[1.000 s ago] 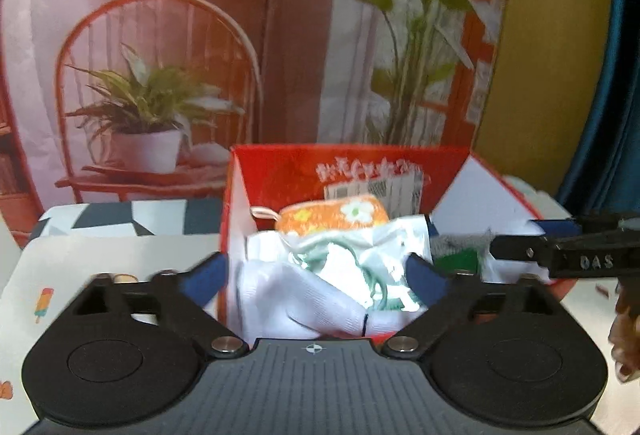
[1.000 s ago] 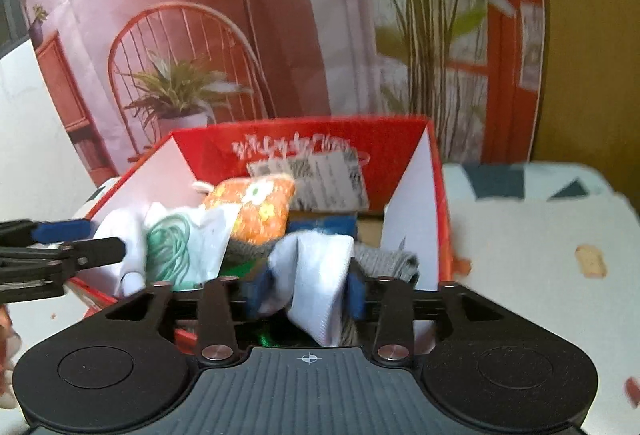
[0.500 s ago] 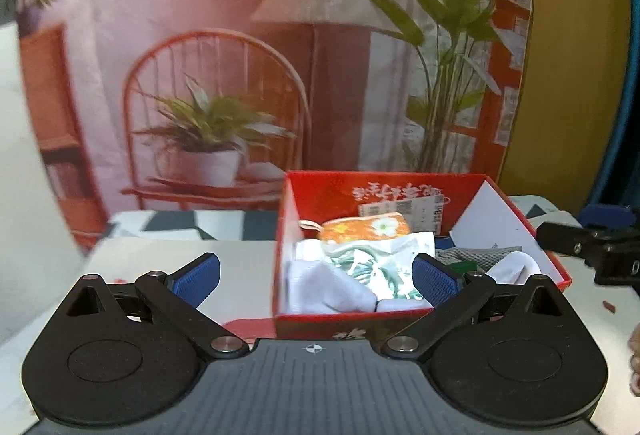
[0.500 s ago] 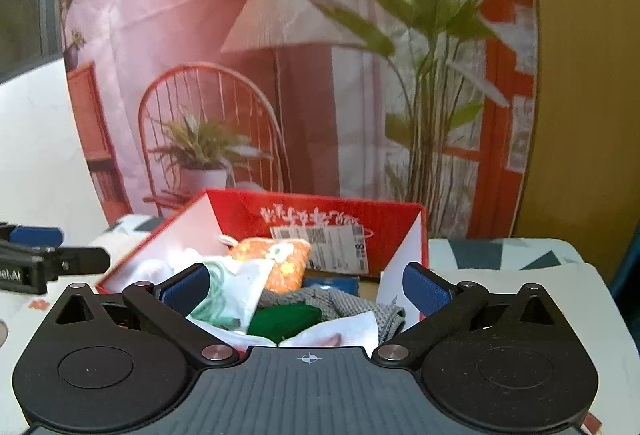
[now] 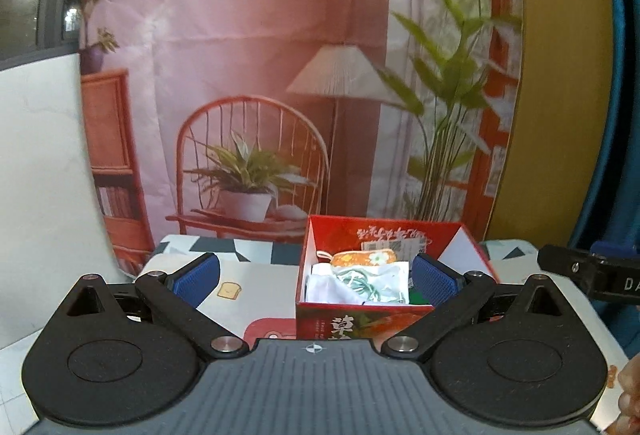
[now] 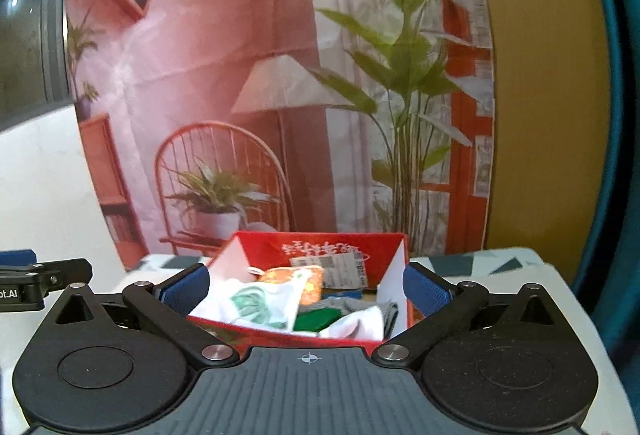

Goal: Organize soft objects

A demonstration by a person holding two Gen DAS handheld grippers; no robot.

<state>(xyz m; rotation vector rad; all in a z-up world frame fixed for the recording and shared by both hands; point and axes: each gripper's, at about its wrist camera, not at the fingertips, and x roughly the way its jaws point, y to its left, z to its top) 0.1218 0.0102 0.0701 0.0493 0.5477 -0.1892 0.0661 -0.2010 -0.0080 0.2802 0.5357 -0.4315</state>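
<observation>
A red cardboard box (image 5: 360, 319) stands on the table and holds soft things: an orange flowered pouch (image 5: 364, 258), a white cloth with a green print (image 5: 360, 281), white socks (image 6: 356, 325), a green piece (image 6: 316, 319) and a grey sock (image 6: 356, 305). The box also shows in the right wrist view (image 6: 320, 247). My left gripper (image 5: 316, 275) is open and empty, held back from the box's near side. My right gripper (image 6: 306, 289) is open and empty, just short of the box.
The table (image 5: 256, 299) has a patterned cloth with a toast picture (image 5: 229, 289). A printed backdrop (image 5: 280, 75) of a chair, lamp and plants hangs behind. The right gripper's finger (image 5: 588, 271) juts in from the right; the left gripper's finger (image 6: 40, 275) from the left.
Both grippers have pulled back and up from the box. The right gripper has let go of the white sock, which now lies in the box. Both jaws are wide open.
</observation>
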